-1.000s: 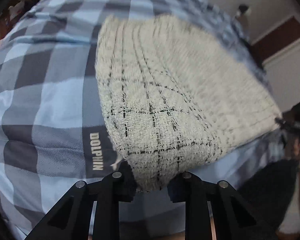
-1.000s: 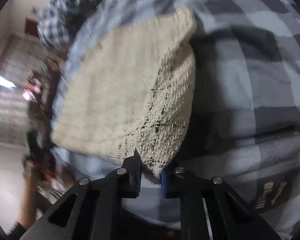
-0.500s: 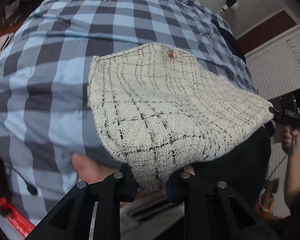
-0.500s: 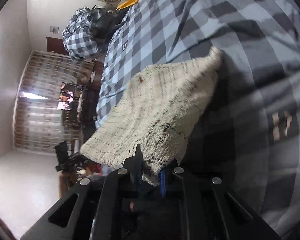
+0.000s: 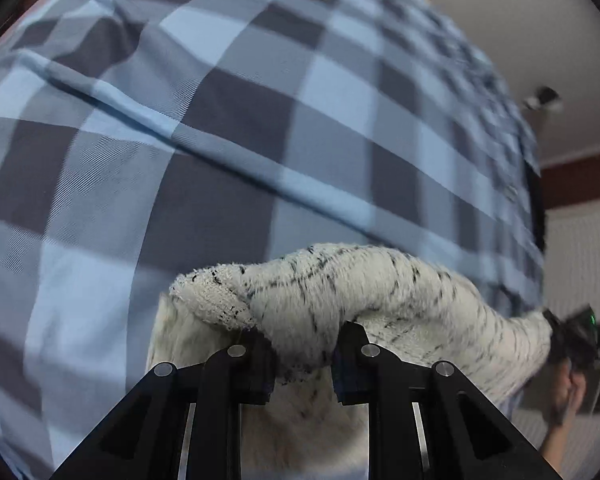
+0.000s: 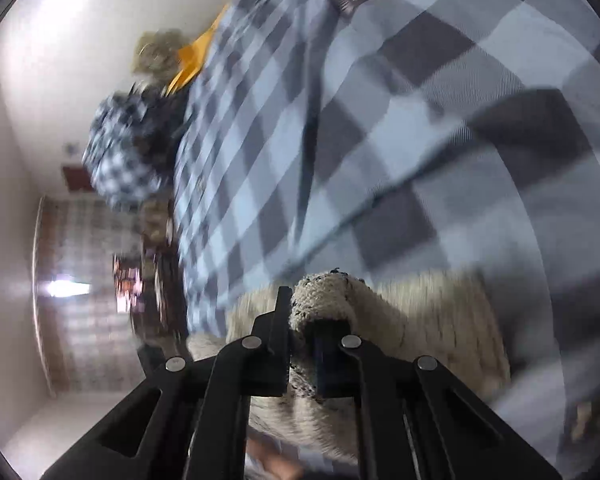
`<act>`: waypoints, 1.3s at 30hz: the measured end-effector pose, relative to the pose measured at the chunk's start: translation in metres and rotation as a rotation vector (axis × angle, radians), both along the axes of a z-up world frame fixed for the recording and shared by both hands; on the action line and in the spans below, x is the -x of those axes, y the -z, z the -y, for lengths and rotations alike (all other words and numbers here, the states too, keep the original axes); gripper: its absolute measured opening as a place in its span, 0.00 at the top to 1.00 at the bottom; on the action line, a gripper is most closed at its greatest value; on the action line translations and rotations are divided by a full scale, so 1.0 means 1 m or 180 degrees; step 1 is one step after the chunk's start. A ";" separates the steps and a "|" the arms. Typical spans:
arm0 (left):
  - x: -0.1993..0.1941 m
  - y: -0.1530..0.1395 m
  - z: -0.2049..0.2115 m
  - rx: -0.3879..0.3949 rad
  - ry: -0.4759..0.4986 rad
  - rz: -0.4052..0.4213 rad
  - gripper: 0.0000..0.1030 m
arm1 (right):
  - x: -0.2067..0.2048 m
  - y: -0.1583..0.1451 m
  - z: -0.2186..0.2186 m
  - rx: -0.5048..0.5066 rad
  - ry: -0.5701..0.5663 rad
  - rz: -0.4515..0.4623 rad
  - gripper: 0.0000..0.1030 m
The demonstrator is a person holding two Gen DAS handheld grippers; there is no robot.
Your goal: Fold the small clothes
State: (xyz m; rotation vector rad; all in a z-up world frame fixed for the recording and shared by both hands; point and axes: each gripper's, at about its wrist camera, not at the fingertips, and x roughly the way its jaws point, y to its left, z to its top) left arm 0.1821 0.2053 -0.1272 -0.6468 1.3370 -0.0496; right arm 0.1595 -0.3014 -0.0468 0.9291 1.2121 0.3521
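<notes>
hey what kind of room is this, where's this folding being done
Most likely a bedroom: the cream knit cloth is held over a wide bed sheet in blue-grey checks, with a checked bundle, perhaps a pillow, at the far wall.

left wrist: close, angled down over checked bedspread (image 5: pixel 228 128) | right wrist: same (rolled sideways) | shared: bedspread, cream cloth (image 5: pixel 364 300) at the fingers

We see our left gripper (image 5: pixel 304 354) as matte black plastic: two angular fingers with triangular cut-outs, round silver screw heads at the joints and thin bright metal rails beneath. Our right gripper (image 6: pixel 302 342) matches, its inner pads tinged dark blue.
</notes>
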 end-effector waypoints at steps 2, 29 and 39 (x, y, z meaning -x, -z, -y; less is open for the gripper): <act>-0.013 0.016 -0.008 0.0122 -0.0154 -0.0041 0.81 | -0.018 0.016 0.000 0.0045 0.0112 -0.0029 0.95; 0.055 -0.081 0.124 -0.1158 0.0912 0.1028 0.00 | 0.066 -0.084 -0.072 0.1796 0.0084 0.0548 0.16; 0.043 -0.002 0.138 -0.1517 0.1355 0.1225 0.00 | 0.060 0.035 -0.240 0.2691 -0.2042 0.0891 0.18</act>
